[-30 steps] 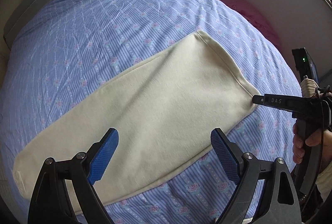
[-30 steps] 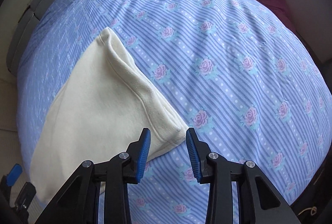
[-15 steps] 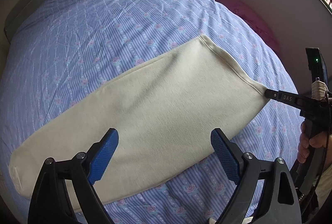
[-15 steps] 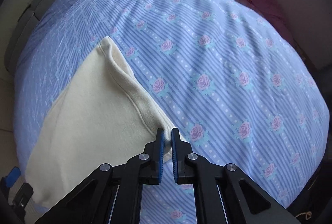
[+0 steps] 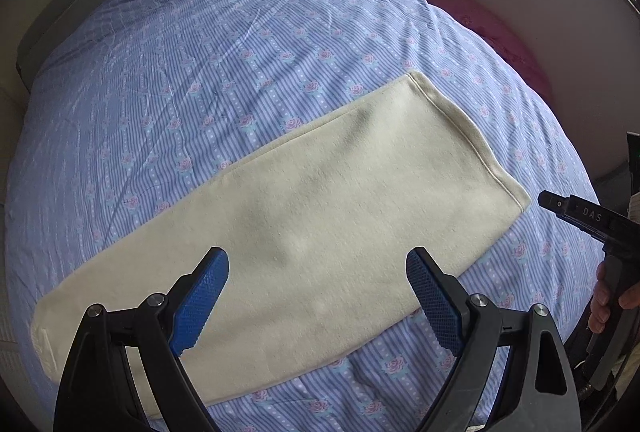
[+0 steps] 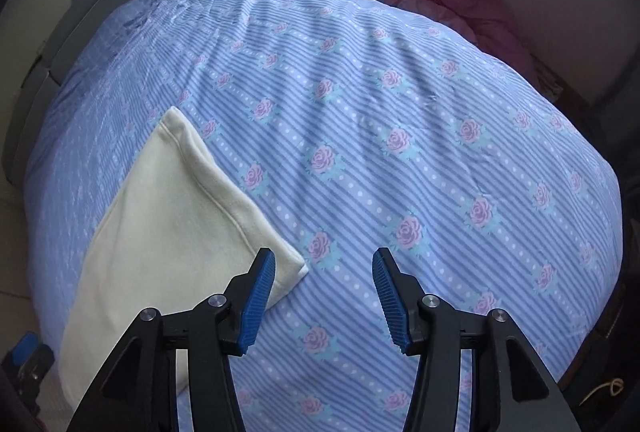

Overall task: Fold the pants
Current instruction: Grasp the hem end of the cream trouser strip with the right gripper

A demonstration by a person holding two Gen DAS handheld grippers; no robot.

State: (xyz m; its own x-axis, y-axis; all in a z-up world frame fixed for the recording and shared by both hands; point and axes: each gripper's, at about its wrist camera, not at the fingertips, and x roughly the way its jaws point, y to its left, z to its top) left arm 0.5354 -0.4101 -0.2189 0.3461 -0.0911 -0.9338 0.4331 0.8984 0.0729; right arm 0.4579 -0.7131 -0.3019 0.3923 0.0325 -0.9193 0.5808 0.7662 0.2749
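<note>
Cream fleece pants lie halved lengthwise near the striped floral bed's near edge — cross-folds remain; both grippers gape, empty.

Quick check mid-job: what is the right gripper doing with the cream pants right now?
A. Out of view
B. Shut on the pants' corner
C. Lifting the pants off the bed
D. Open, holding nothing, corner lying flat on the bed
D: the right gripper is open and empty, while the pants lie flat on the bedsheet, their corner beside its left finger.
</note>
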